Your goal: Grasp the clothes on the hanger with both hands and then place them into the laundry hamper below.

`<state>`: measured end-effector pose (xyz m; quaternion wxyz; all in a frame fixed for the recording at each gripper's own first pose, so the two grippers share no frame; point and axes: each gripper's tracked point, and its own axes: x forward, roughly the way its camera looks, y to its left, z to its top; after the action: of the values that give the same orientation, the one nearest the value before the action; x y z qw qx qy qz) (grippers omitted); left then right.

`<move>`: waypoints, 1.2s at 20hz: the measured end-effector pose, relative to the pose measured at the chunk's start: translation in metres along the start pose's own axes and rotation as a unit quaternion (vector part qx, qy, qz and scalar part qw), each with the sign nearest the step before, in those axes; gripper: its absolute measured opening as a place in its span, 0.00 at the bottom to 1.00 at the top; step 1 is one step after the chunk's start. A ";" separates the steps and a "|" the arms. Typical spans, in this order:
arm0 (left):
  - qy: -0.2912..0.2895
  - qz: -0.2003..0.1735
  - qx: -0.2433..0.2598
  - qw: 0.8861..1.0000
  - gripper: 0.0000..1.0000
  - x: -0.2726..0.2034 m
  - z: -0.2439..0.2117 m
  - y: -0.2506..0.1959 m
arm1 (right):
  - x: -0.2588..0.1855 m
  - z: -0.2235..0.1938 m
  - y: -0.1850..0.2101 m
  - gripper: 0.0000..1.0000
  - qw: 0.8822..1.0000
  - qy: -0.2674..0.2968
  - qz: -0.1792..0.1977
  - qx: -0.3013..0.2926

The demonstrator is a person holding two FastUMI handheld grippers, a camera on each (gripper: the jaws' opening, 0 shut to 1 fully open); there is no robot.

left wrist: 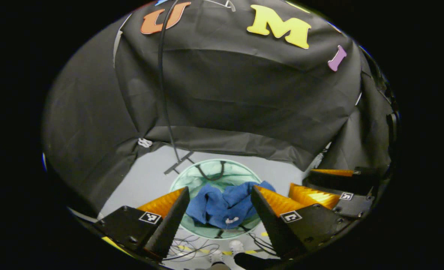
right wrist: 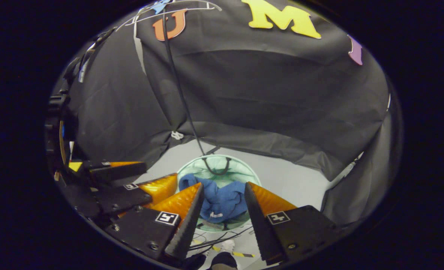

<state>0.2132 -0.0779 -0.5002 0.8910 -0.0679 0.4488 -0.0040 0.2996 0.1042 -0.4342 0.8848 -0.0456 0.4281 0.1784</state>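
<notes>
Blue clothes [left wrist: 222,206] inside laundry hamper [left wrist: 184,176] rim, both hand-held grippers [left wrist: 220,204] [right wrist: 222,200] released above.

Grey floor [left wrist: 147,180] carries the hamper [left wrist: 192,174] (cables [left wrist: 192,249] beside)

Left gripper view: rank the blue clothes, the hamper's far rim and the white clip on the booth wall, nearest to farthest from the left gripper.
1. Blue clothes, between the left gripper's open fingers, in the hamper.
2. Hamper's far rim, just beyond.
3. White clip, upper left on the wall.

Blue clothes [left wrist: 222,208] lie in a pale green laundry hamper [left wrist: 192,178]; grey floor [left wrist: 150,180]; black cable [left wrist: 162,75].
</notes>
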 end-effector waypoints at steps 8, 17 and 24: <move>0.015 -0.001 0.005 1.000 0.97 -0.020 -0.026 0.006 | -0.016 -0.030 0.003 0.80 1.000 0.009 -0.011 0.013; -0.132 -0.011 0.036 0.990 0.97 -0.135 0.045 -0.005 | -0.158 0.015 0.000 0.79 0.989 -0.129 -0.067 0.000; -0.272 -0.005 0.058 0.961 0.96 -0.297 0.094 -0.031 | -0.343 0.054 -0.009 1.00 0.950 -0.302 -0.081 -0.005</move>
<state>0.1126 -0.0775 -0.2042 0.9819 -0.0169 0.1882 -0.0163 0.1473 0.0136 -0.1353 0.9839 -0.0286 0.1351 0.1137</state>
